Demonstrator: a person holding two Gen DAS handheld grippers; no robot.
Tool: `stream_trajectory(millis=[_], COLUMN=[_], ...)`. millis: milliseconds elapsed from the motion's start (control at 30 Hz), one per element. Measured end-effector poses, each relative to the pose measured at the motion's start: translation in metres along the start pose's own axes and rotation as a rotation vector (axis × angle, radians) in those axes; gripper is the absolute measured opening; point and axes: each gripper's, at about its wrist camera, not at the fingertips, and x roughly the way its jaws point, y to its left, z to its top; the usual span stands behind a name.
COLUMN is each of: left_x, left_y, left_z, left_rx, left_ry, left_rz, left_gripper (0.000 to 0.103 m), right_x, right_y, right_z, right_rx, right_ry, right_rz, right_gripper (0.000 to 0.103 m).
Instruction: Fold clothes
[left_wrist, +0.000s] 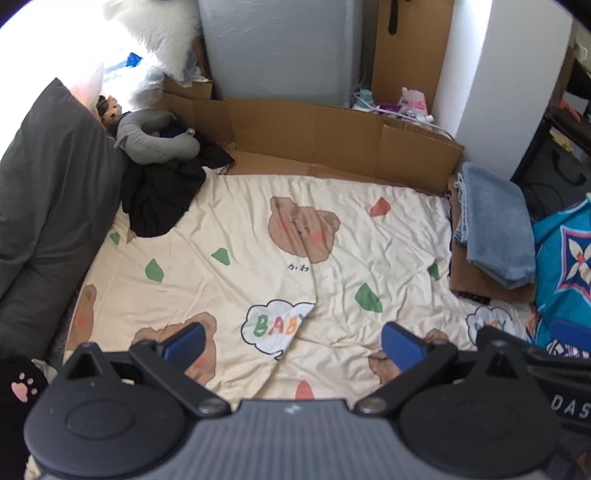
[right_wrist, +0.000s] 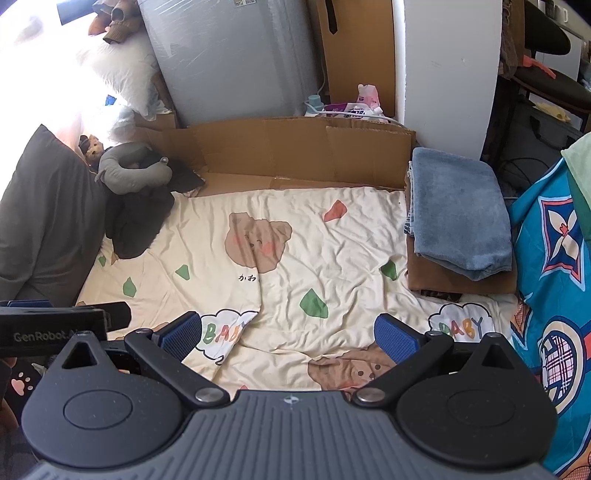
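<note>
A cream bed sheet printed with bears, green leaves and "BABY" clouds covers the work surface, wrinkled, with a fold line running down its middle. Behind it stands flattened brown cardboard against a grey cabinet.

At the far left a dark grey pillow leans along the sheet's edge. Just right of it, at the far left corner of the sheet, lies a crumpled black garment, partly on the sheet, with a grey neck pillow resting on its far end. This heap is well away from both grippers.

The left gripper hovers over the near part of the sheet, its blue-padded fingers spread wide apart with nothing between them. Beside it, the right gripper sits in the same posture over the near sheet, jaws wide and empty; the sheet's cloud and bear prints show in the gap. The left gripper's body appears at the left edge of the right wrist view.

Further right, a folded blue towel rests on a piece of cardboard at the sheet's right edge. At the far right hangs a bright teal patterned cloth.
</note>
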Motion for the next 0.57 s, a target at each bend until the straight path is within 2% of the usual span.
stream_trajectory(millis=[567], left_x=[0.0027], left_y=[-0.0094], left_z=[0.0024], left_rx=[0.043], left_ry=[0.010], left_rz=[0.039], left_gripper=[0.103], right_x=[0.0041], right_y=[-0.0007], right_z=[-0.0003], right_rx=[0.003], right_ry=[0.009], right_rz=[-0.021], right_gripper=[0.102])
